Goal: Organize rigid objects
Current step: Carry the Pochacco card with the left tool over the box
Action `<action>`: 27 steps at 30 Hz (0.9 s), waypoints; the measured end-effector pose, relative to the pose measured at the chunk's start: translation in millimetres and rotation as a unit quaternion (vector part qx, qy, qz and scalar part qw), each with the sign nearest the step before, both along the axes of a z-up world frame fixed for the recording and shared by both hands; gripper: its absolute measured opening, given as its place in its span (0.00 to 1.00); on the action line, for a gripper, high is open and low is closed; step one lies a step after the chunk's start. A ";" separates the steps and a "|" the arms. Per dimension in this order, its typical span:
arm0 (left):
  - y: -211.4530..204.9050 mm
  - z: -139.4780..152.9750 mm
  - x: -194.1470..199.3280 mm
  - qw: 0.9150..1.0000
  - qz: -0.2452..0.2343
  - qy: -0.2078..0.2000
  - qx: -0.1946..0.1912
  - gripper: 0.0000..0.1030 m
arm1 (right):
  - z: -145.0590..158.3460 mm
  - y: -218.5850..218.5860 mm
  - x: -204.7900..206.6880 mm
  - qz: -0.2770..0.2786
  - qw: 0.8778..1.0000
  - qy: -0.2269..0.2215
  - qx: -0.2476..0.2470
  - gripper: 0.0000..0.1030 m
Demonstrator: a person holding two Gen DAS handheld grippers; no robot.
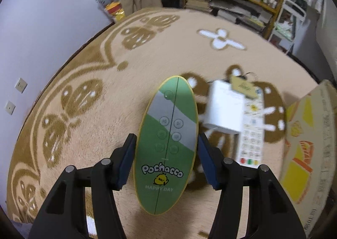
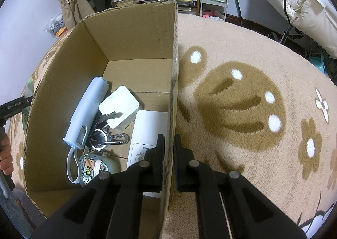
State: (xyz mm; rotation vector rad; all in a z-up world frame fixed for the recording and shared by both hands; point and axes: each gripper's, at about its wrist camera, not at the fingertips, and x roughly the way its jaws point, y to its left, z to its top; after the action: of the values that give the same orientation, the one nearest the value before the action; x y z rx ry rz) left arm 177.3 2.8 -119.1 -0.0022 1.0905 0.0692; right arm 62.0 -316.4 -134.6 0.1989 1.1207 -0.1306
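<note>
Between the two blue pads of the left claw (image 1: pixel 166 156) sits an oval green Pochacco speaker (image 1: pixel 167 144), both pads pressed to its long edges so the claw holds it above the carpet (image 1: pixel 88 66). Its face is green with a grey diagonal band, a thin yellow rim, a dark centre line, round embossed buttons, the word "Pochacco", a small yellow chick and "HAPPY DAY". Ahead and to the right of this claw a white charger block (image 1: pixel 225 108) lies on a white remote with rows of buttons (image 1: pixel 252 133), a yellowish tag (image 1: pixel 244 86) just beyond them. Farther right stands the printed outer wall of a cardboard box (image 1: pixel 305 144). Left and ahead of the claw the carpet lies open up to the wall.

At the box's near right wall (image 2: pixel 171 112), the right claw (image 2: pixel 168 150) is narrowed onto the cardboard, one finger inside and one outside. Left of it, inside the cardboard box, lie a white flat device (image 2: pixel 145 131), a white square adapter (image 2: pixel 120 106), a pale blue cylinder with a strap (image 2: pixel 88 112), a bunch of keys with a carabiner (image 2: pixel 107 135) and a cartoon-printed case (image 2: pixel 96 167). The box floor beyond these is bare. Right of the claw the carpet is open.
</note>
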 end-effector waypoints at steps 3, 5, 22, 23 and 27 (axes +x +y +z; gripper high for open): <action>-14.3 18.3 -6.5 0.999 -0.024 -0.024 0.004 0.55 | 0.0 -0.1 0.0 0.000 1.000 0.000 0.000 0.08; -23.1 31.4 -11.1 0.998 -0.042 -0.041 0.007 0.55 | 0.0 -0.1 -0.1 0.000 1.000 0.000 0.000 0.08; -103.4 110.6 -71.9 0.983 -0.138 -0.120 -0.031 0.55 | 0.1 0.1 -0.1 0.000 1.000 0.000 0.000 0.08; -109.2 112.9 -75.6 0.981 -0.144 -0.124 -0.034 0.55 | 0.0 0.1 -0.1 0.000 1.000 0.000 0.000 0.09; -132.4 120.1 -88.0 0.974 -0.170 -0.139 -0.051 0.55 | 0.0 0.1 -0.1 0.000 1.000 0.000 0.000 0.09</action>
State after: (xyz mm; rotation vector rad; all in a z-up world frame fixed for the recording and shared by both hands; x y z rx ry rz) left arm 89.3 -129.6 0.9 0.0807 0.8008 -0.2889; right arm 61.9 -316.3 -134.6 0.1990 1.1209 -0.1300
